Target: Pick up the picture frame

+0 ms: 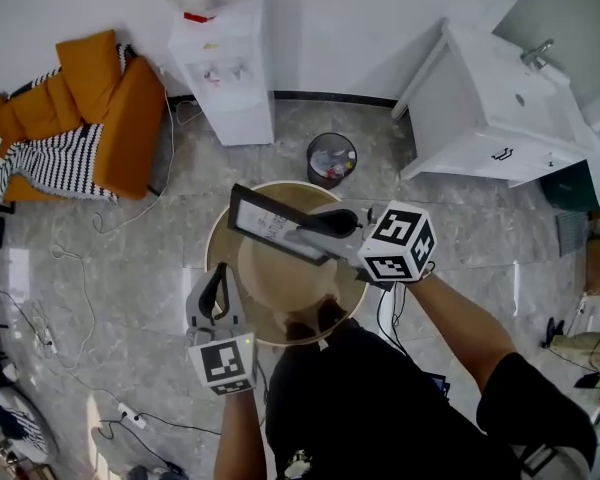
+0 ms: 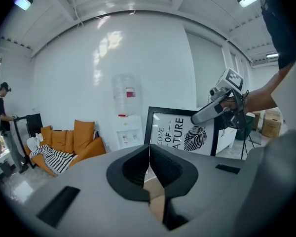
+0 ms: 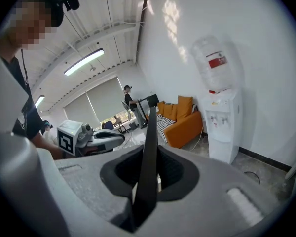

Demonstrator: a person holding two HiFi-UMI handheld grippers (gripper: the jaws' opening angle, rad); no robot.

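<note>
Large, bright office-like room with home furnishings. Grey marble-look floor tiles (image 1: 130, 308) carry loose white cables (image 1: 84, 288). An orange fabric sofa (image 1: 115, 108) with a black-and-white striped throw (image 1: 55, 163) stands against a white wall, near a white water dispenser topped by a clear bottle (image 1: 225, 73). Also visible: a white vanity cabinet with basin and tap (image 1: 500, 108), a small black waste bin (image 1: 331, 159), long ceiling strip lights (image 3: 84, 61) and tall windows with pale blinds (image 3: 91, 107).

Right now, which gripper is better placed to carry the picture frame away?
Right. The right gripper is clamped on the picture frame's edge and holds it above the table; the left gripper is shut, empty and apart from it.
</note>
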